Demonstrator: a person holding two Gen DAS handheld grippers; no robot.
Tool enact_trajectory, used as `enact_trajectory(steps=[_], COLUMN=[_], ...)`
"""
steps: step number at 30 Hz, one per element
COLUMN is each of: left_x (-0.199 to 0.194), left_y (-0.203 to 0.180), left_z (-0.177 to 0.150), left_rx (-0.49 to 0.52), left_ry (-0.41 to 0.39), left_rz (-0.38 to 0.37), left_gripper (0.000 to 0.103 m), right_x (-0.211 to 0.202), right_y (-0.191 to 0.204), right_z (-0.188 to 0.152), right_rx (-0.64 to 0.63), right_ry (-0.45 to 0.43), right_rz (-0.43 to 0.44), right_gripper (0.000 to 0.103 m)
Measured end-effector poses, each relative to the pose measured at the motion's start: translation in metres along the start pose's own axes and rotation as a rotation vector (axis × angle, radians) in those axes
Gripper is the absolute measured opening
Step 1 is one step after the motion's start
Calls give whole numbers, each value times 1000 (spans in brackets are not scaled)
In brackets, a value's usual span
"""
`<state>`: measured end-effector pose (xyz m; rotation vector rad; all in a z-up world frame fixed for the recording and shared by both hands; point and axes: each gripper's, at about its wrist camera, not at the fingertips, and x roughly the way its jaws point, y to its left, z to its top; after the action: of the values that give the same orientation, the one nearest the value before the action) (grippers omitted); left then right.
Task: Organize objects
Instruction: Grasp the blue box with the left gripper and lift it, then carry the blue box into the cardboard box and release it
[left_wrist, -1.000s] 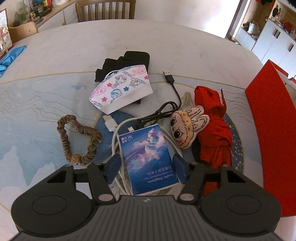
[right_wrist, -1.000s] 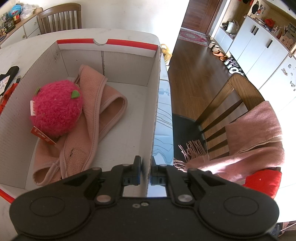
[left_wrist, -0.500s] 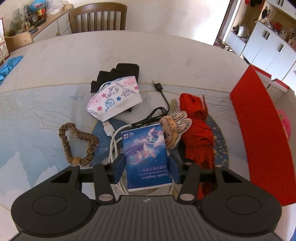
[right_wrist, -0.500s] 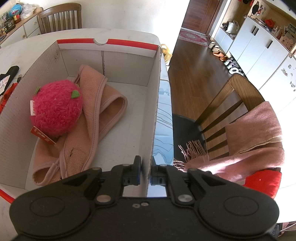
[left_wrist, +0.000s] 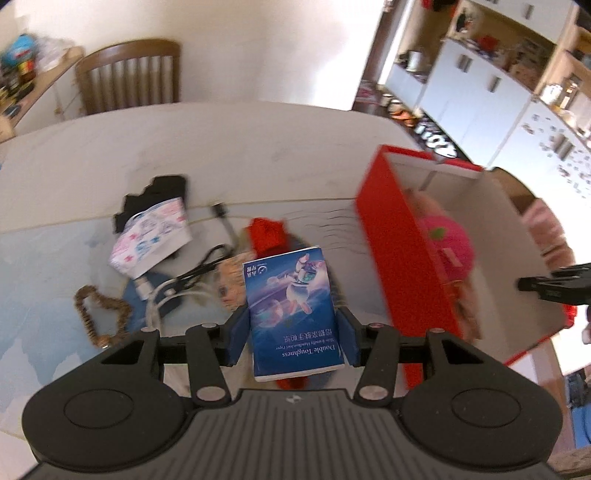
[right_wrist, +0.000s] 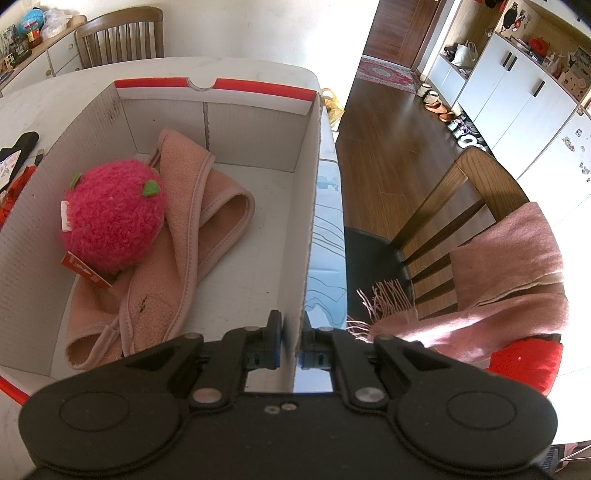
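- Left gripper (left_wrist: 291, 334): both blue pads clamp the sides of the blue tissue pack (left_wrist: 293, 312), centre of the left wrist view. The pack is now lifted clear of the table (left_wrist: 229, 147); a second ago it lay on the white cable (left_wrist: 159, 301) in the clutter.
- Left view has swung right versus earlier frames: the red box (left_wrist: 400, 254) now fills the right half of the frame with its white interior visible, and the pink plush ball (left_wrist: 452, 249) shows inside. Frame is motion-blurred.
- Left behind on the table, centre-left of the frame: patterned face mask (left_wrist: 153, 236) over black cloth (left_wrist: 162, 190), black USB cable (left_wrist: 207, 264), brown scrunchie (left_wrist: 99, 314), rabbit plush (left_wrist: 229, 282), red cloth (left_wrist: 267, 234) partly hidden behind the pack.
- Right gripper (right_wrist: 290, 345): unchanged from earlier frames; fingers nearly together, pinching the box's right wall (right_wrist: 308, 236) at lower centre of the right wrist view.
- Inside the box, left of that frame: the plush ball rests on a folded pink cloth (right_wrist: 177, 258).
- Right gripper tip also appears at the right edge of the left view.
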<state>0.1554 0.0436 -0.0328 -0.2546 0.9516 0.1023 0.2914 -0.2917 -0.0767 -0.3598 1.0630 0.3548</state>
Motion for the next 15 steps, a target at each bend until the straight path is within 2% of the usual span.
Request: enact_trajectory(steps=[7, 15], left_x=[-6, 4], left_y=[-48, -106], left_z=[12, 29], left_rx=[90, 228], left_ry=[-12, -30], left_rz=[-115, -170], left_gripper=[50, 50], right_x=[2, 2], right_y=[1, 5], right_z=[1, 2], right_rx=[-2, -6], right_ry=[-1, -3], right_rz=[4, 8], right_gripper=[6, 6])
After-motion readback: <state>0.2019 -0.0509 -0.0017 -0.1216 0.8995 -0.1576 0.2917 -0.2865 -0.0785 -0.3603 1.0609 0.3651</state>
